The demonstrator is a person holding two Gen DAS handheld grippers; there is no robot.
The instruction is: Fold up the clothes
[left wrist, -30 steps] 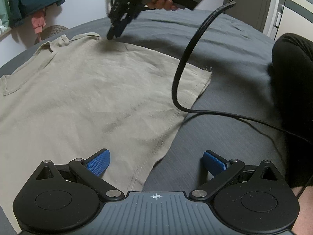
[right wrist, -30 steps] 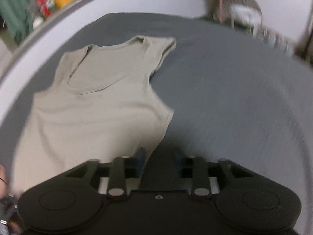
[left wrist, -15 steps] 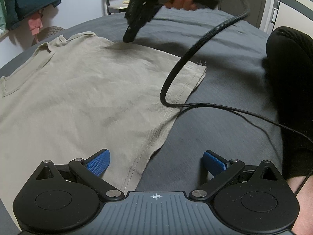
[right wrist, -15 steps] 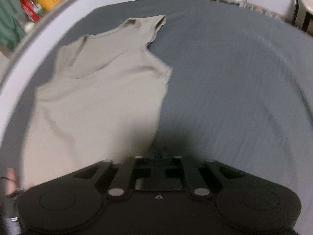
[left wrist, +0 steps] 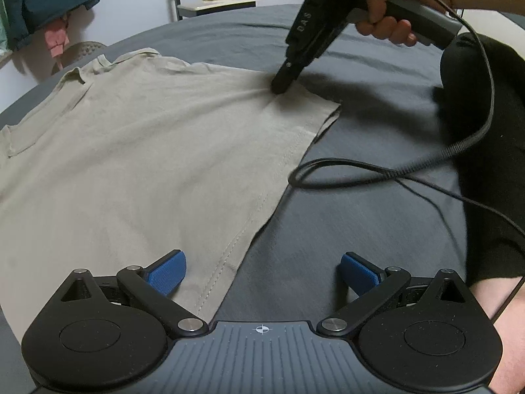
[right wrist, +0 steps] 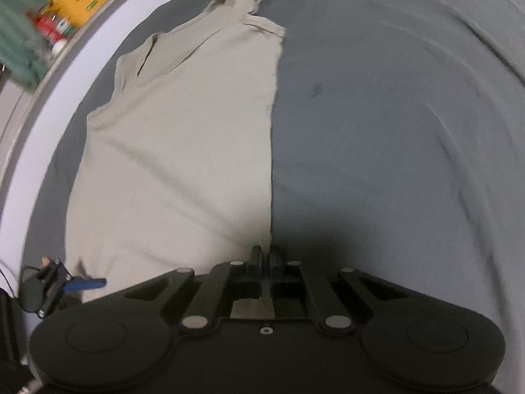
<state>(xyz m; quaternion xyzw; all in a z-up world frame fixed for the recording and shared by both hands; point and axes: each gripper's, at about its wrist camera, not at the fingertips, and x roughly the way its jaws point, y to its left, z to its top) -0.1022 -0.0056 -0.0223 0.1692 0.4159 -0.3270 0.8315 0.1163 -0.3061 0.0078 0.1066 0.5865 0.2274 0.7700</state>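
Through the left wrist view, I'm holding my left claw [left wrist: 262,274] wide and empty over the tank top [left wrist: 147,151] hem at 6 o'clock on the bed [left wrist: 377,197]. Through the right, my right claw [right wrist: 265,256] is closing on the side edge; I should be pinching both layers cleanly.

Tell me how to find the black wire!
Look at the big dark grey bed cover with the beige top spread on it. Just right of the top's hem, the black cable loops across the cover: the only thin, curvy thing lying there.
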